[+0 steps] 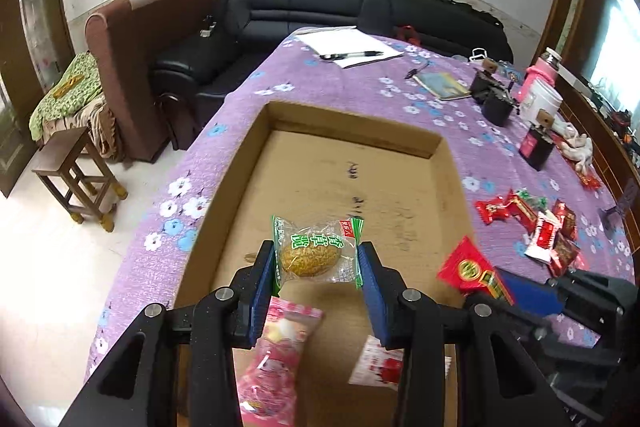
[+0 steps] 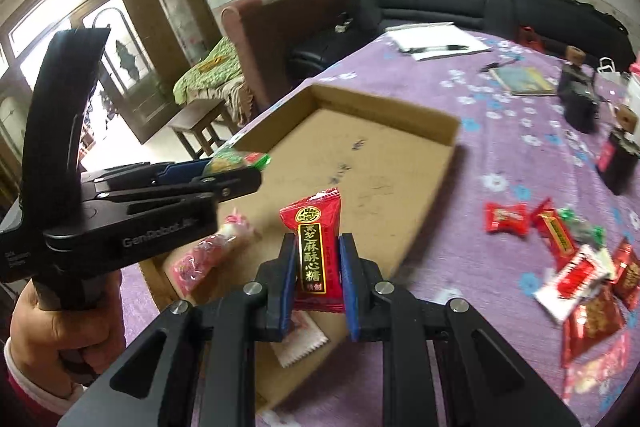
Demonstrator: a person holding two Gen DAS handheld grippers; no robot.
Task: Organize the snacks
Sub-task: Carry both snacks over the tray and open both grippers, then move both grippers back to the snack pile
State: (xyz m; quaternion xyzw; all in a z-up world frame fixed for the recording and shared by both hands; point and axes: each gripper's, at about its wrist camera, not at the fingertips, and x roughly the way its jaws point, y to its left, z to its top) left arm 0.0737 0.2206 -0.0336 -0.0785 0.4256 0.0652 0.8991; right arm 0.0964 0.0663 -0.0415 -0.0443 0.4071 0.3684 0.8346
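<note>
**Both grippers loaded, held over the box**

Table [image 1: 248, 95] is covered by a purple floral cloth; a shallow open cardboard box [image 1: 352, 131] is set on it, flaps-free, base mostly bare

Loose snack pile [image 2: 576, 267] (red, white and green wrappers) is seen on the cloth to the right of the box, apart from it

Left gripper [image 1: 318, 267] is clamped on a clear green-edged packet [image 1: 314, 251] with a round golden cake inside; packet is gripped by its two side edges and held above the box floor, near the front half

Right gripper [image 2: 314, 267] is clamped on a red sesame candy packet [image 2: 316, 247], held upright, black-gold label facing the camera, above the box's near right edge

Already lying in the box at the near end: a pink packet [image 1: 276, 343] at left, a white-red packet [image 1: 376, 367] at right, partly hidden by the left gripper's fingers

Paper with a pen [image 1: 352, 55] is lying at the far end of the table
</note>
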